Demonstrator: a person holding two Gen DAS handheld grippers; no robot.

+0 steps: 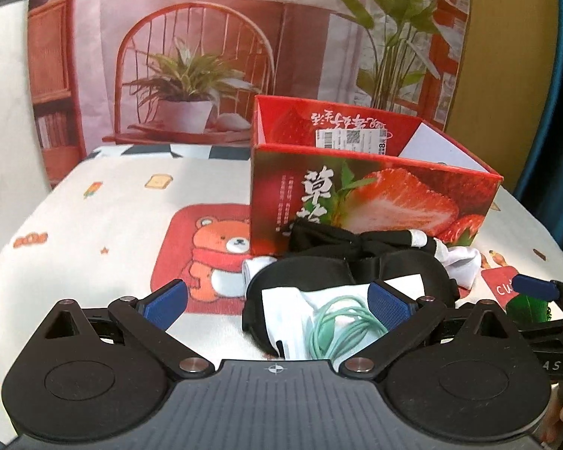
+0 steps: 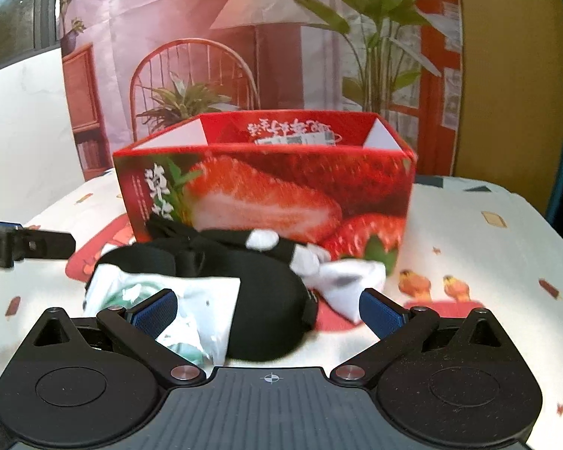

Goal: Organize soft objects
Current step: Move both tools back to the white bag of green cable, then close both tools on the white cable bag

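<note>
Both grippers stood wide open and empty: the left gripper (image 1: 277, 305) and right gripper (image 2: 268, 309) flanked a heap of soft things, a black eye mask (image 2: 266, 300), a white sock (image 2: 351, 281) and a bagged green cable (image 1: 337, 324), lying against the front of the strawberry box (image 1: 371, 202) on the bear-print cloth (image 1: 112, 206).

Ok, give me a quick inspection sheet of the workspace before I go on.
Surface: cartoon-print tablecloth with a bear motif.
Job's things: black eye mask, black and white socks, all piled in front of the open strawberry box.
Clutter: clear packet resting on the mask.
Grippers: left gripper open, over the pile; right gripper open, holding nothing.
Cables: coiled green cable on the packet.
Surroundings: printed room backdrop behind the table.
</note>
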